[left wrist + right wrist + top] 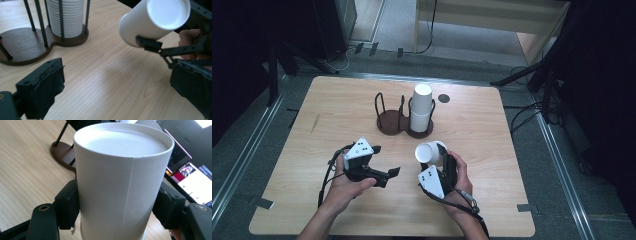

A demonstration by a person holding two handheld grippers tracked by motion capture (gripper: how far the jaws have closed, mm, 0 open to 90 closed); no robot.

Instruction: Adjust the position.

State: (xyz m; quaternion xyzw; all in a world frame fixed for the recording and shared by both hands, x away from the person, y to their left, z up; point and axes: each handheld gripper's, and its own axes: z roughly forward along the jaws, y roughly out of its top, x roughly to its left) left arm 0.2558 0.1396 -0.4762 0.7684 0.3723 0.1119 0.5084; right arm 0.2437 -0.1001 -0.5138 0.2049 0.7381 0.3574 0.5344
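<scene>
Holding white paper cup (429, 152) clamped in my right gripper (438, 159), bottom-up, near-right of cup holder (404, 124) | left gripper (384, 172) released, empty | step: transfer | next, I judge: pass to left jaws or set down.

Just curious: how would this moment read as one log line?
right claw: shut on white cup | left claw: open, nothing held | cup stack: in holder

White paper cup (120, 182) (plain), dark brown holder (404, 125), light wood-grain table (337, 105).
</scene>
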